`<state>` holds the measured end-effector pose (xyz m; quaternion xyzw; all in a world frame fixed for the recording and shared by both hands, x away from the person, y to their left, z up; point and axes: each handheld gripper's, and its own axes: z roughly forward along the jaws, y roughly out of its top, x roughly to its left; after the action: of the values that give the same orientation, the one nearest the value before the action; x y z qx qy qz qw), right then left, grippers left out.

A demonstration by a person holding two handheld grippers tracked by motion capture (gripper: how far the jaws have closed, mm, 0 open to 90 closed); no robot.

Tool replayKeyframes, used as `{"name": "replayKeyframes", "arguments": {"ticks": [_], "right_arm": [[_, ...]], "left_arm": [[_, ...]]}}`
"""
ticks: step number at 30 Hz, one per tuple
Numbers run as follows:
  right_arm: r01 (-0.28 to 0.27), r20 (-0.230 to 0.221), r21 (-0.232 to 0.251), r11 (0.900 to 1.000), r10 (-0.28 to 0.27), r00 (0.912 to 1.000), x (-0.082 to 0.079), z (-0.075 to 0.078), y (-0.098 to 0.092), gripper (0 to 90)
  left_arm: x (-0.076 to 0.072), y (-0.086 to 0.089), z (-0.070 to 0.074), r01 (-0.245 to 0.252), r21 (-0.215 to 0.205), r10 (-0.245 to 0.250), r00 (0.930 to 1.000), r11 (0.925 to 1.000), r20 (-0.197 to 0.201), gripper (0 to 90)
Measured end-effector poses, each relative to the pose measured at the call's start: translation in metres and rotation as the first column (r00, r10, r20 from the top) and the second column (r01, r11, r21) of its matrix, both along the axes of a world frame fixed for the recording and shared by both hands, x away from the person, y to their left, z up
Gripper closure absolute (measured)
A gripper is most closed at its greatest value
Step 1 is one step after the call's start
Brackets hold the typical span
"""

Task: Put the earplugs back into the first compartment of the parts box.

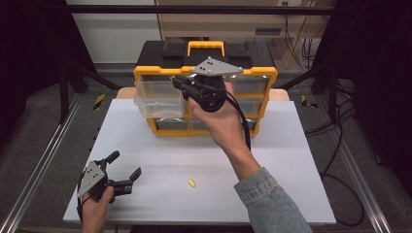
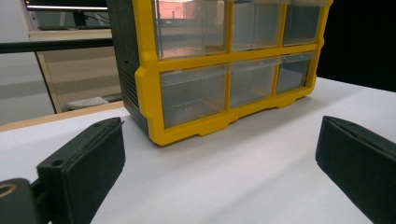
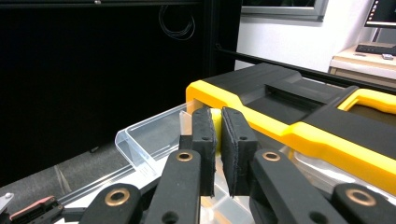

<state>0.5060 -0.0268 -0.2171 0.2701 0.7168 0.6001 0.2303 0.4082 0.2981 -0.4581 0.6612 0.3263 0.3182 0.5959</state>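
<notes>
- Yellow piece (image 3: 215, 122) pinched btw the right gripper's (image 3: 218, 140) pads, just a sliver visible in the right gripper view; too small to say what it is.
- Right gripper (image 1: 180, 83) held over the pulled-out clear drawer (image 1: 158, 98), top-left slot of the yellow/black organizer (image 1: 262, 73) at the far side of the white board (image 1: 291, 160).
- Jaws nearly pressed together, narrow gap taken up by the piece.
- Step, as I read it: carrying the piece to the drawer for drop-off. Not released yet.
- Next: center the tips over the drawer's open top, lower a bit, spread jaws so it falls inside, not on the rim or the board.
- Second small yellow piece (image 1: 192, 183) lies on the board near the front edge, well apart from the organizer; prob. next pick.
- Left gripper (image 1: 124, 170) rests at the board's front-left corner, jaws spread wide, nothing btw them; it points toward the organizer front (image 2: 224, 60).
</notes>
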Motion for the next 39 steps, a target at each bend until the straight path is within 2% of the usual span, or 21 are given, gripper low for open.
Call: {"name": "replayKeyframes", "arguments": {"ticks": [6, 8, 10, 13, 22, 25, 33, 39], "right_arm": [[0.0, 0.011, -0.044, 0.999, 0.0, 0.9999, 0.006, -0.003, 0.015, 82.9], [-0.015, 0.011, -0.058, 0.998, 0.015, 0.9998, 0.007, -0.003, 0.02, 78.3], [-0.002, 0.024, -0.073, 0.997, 0.004, 0.9997, 0.008, -0.004, 0.024, 73.0], [0.009, 0.026, -0.065, 0.998, -0.007, 0.9996, 0.008, -0.004, 0.025, 68.0], [0.026, 0.02, -0.046, 0.999, -0.025, 0.9995, 0.006, -0.001, 0.018, 50.3], [0.038, 0.02, -0.046, 0.998, -0.037, 0.9991, 0.004, 0.001, 0.014, 37.7], [0.048, 0.027, -0.047, 0.998, -0.047, 0.9985, -0.006, 0.003, 0.001, 14.1], [0.048, 0.031, -0.053, 0.997, -0.047, 0.9984, -0.012, -0.002, -0.008, 8.5]], "left_arm": [[0.0, -0.001, 0.0, 0.004, 0.001, -0.004, 1.0, 1.0, 0.0, 1.2], [0.0, -0.001, 0.0, 0.005, 0.001, -0.005, 1.0, 1.0, 0.0, 1.2], [0.0, -0.001, 0.0, 0.005, 0.001, -0.005, 1.0, 1.0, 0.0, 1.2], [0.0, -0.001, 0.0, 0.006, 0.002, -0.006, 1.0, 1.0, 0.0, 1.2], [0.0, -0.001, 0.0, 0.005, 0.003, -0.005, 1.0, 1.0, 0.0, 1.2], [0.0, -0.001, 0.0, 0.005, 0.002, -0.005, 1.0, 1.0, 0.001, 1.2], [-0.001, -0.001, 0.0, 0.003, 0.006, -0.003, 1.0, 1.0, 0.002, 1.2], [-0.001, -0.001, 0.0, 0.002, 0.007, -0.002, 1.0, 1.0, 0.003, 1.1]]}}
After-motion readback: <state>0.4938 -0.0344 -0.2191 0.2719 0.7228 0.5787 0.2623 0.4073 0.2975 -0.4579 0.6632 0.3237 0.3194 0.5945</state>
